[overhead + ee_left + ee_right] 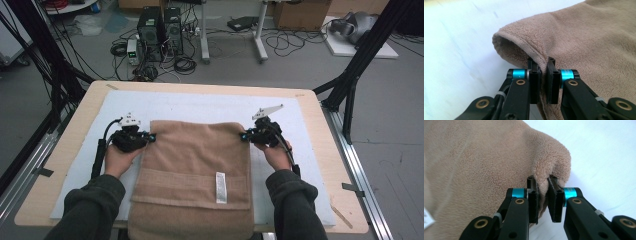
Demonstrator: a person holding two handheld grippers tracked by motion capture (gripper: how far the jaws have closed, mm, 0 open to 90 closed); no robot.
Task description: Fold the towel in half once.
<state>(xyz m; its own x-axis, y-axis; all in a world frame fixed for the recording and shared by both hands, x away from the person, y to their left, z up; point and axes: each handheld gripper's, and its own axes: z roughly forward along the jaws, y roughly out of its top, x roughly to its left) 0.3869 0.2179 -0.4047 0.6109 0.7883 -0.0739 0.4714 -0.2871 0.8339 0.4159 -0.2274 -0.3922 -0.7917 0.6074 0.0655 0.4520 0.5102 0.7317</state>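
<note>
A tan towel lies folded on the white mat, its near end hanging over the table's front edge, a white label on its right side. My left gripper is shut on the towel's far left corner, the edge pinched between both pads. My right gripper is shut on the far right corner, the bunched cloth squeezed between its pads. Both corners are lifted slightly off the mat.
A white mat covers most of the wooden table. Beyond the table are computer towers, cables on the floor and black frame legs at both sides.
</note>
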